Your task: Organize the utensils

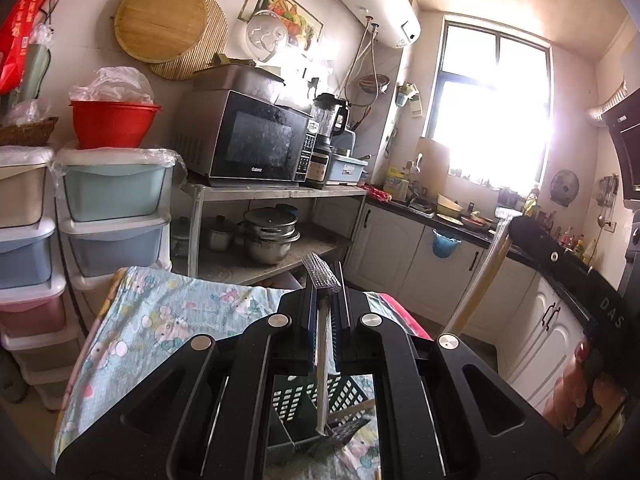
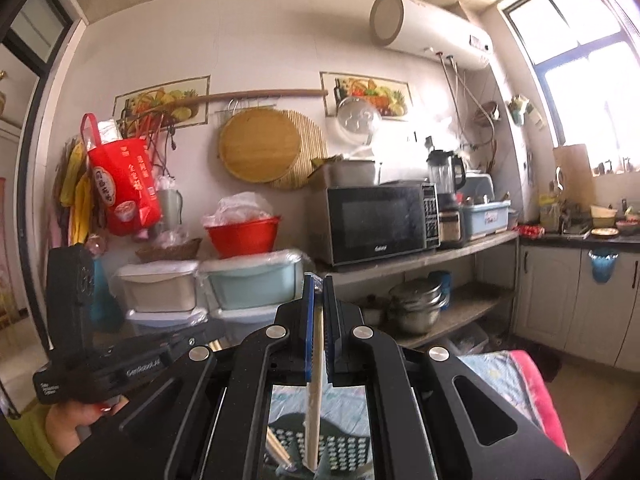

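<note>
Gripping one wrapped utensil (image 1: 322, 344) per claw; one basket (image 1: 304, 404).

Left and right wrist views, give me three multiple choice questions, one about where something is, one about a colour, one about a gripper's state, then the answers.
1. Where does the microwave stand?
A. on the top shelf of a metal rack
B. on the floor
C. inside a drawer

2. What colour is the bowl on the stacked storage bins?
A. green
B. red
C. black

3. What is the state of the right gripper?
A. wide open and empty
B. shut on a wrapped pair of chopsticks
C. out of view

Answers:
1. A, it sits on the rack's top shelf with pots on the shelf below.
2. B, the bowl is plainly red in both views.
3. B, its blue pads close on the chopsticks, which hang down over the perforated dark basket.
</note>
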